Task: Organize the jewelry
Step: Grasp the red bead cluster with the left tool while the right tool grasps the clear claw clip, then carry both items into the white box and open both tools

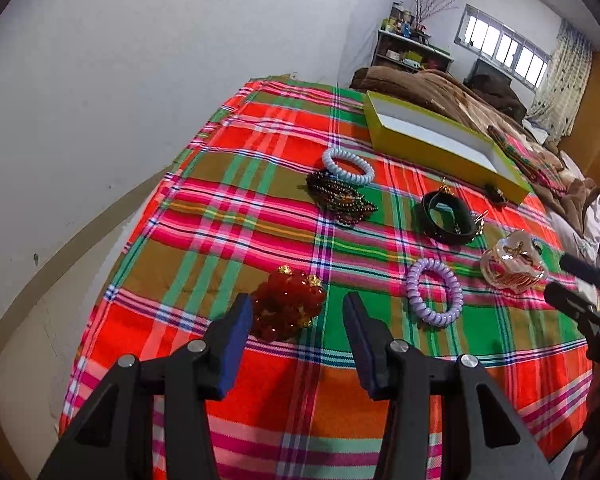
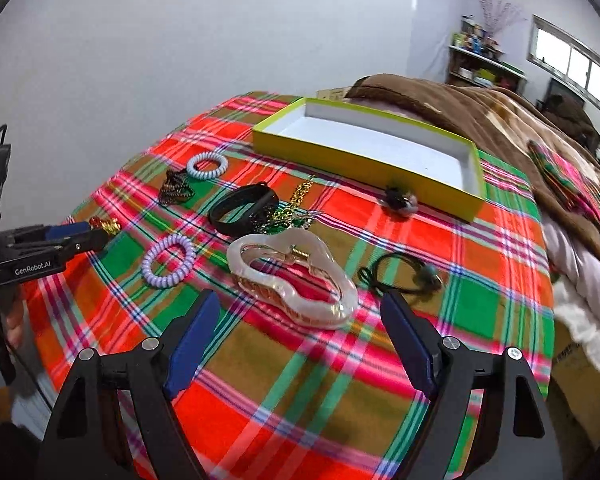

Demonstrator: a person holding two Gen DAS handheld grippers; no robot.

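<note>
While both tools stand spread with nothing between their blue pads, no piece of jewelry is held. The left tool (image 1: 298, 316) hangs over the near edge of the plaid-covered counter (image 1: 260, 360), its left pad just beside a cluster of translucent red beads with gold accents (image 1: 290, 306), not touching it as far as I can tell. The right tool (image 2: 300, 316) points at a pearly white plastic claw hair clip (image 2: 292, 276), which lies ahead of its pads and between their lines, not yet gripped.

Taking the shallow yellow-green cardboard box with a white inside (image 2: 364, 156) as the landmark: it sits at the far side of the counter and looks empty. Touching its near wall lies a small dark fuzzy ornament (image 2: 398, 200). Nearer than the box lie a black band bracelet (image 2: 242, 208) with a gold chain (image 2: 296, 200) beside it, a pale blue spiral hair tie (image 2: 207, 165), a dark brown beaded strand in a heap (image 2: 175, 188), a lilac spiral hair tie (image 2: 168, 260) and a thin black elastic with a small bead (image 2: 400, 274).

By my judgement the sorting has barely begun: every piece is still on the cloth, and all of it remains to be moved into the box.

Only one piece of writing reads clearly: "GenRobot.AI" on the side of the left tool in the right wrist view.
</note>
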